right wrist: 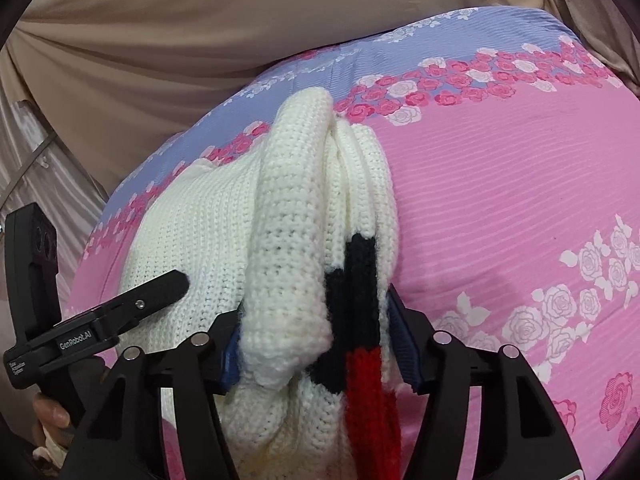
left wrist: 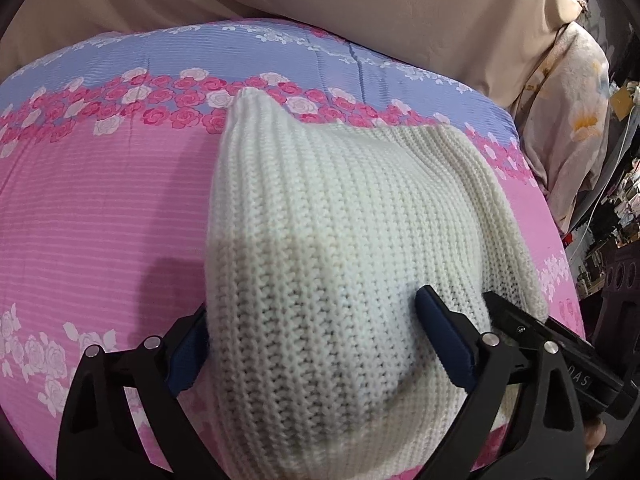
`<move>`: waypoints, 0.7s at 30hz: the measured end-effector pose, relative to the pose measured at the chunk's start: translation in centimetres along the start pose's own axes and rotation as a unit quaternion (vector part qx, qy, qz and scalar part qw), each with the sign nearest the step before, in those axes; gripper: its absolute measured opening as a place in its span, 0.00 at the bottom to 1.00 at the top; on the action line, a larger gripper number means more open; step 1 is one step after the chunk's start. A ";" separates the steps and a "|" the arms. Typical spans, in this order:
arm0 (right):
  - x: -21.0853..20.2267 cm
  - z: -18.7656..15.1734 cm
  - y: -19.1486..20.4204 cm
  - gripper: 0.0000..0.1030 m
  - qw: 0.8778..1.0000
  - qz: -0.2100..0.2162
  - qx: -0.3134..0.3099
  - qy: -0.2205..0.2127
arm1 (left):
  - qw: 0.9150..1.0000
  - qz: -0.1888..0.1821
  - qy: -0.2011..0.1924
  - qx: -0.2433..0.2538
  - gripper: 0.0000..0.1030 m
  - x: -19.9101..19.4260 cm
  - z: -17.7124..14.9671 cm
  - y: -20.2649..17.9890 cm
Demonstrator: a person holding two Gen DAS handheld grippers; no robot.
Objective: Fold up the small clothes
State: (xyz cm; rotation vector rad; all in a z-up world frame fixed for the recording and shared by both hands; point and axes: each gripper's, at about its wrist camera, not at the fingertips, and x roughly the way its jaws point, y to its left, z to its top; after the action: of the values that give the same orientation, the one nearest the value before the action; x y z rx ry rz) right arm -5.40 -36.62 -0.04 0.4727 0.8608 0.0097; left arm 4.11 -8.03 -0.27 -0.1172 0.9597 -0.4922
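Sweater (right wrist: 288, 240) folds sit clamped between both hand-held grippers (left wrist: 316, 340) (right wrist: 316, 344) on bedspread (left wrist: 100, 208).

A pink and blue bedspread (left wrist: 100, 208) printed with roses covers the bed, with a beige curtain (left wrist: 360, 0) hanging behind it.

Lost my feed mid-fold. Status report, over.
Left gripper and right gripper both shut on white knit sweater, bunched over the pink floral bedspread. Nothing in the way.
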 end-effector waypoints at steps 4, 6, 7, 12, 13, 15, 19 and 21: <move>-2.3 0.5 -0.1 0.62 0.999 -0.019 0.007 -0.036 | 1.000 0.005 -0.022 -0.005 0.90 -2.0 -0.1 0.8; -3.1 0.9 0.9 0.62 0.998 -0.034 -0.018 -0.055 | 0.999 0.003 -0.034 -0.009 0.90 -2.9 -0.1 1.1; -3.2 1.0 1.7 0.62 0.997 -0.040 -0.036 -0.060 | 0.999 -0.001 -0.039 -0.012 0.90 -3.3 -0.1 1.2; -0.8 1.8 4.5 0.16 0.994 -0.054 -0.087 -0.032 | 0.998 0.006 -0.055 -0.012 0.90 -4.7 0.2 1.2; -2.1 2.0 5.2 0.16 0.995 -0.018 -0.089 -0.049 | 0.998 0.007 -0.060 -0.008 0.90 -5.2 0.2 1.2; -6.0 2.6 5.7 0.16 0.988 0.086 -0.082 -0.100 | 0.998 0.006 -0.068 -0.005 0.90 -6.0 0.1 1.1; -5.1 2.5 3.2 0.15 0.994 0.029 -0.060 -0.087 | 0.998 0.001 -0.068 0.000 0.90 -6.0 0.2 0.8; -1.4 1.6 1.6 0.16 0.997 -0.064 -0.044 -0.025 | 0.998 0.001 -0.058 0.001 0.90 -5.3 0.1 0.6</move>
State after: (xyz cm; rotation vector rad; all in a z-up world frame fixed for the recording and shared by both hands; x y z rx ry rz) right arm -4.87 -36.13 2.54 0.3338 0.8361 -0.0812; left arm 1.87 -5.08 3.57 -0.1424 0.8456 -0.4789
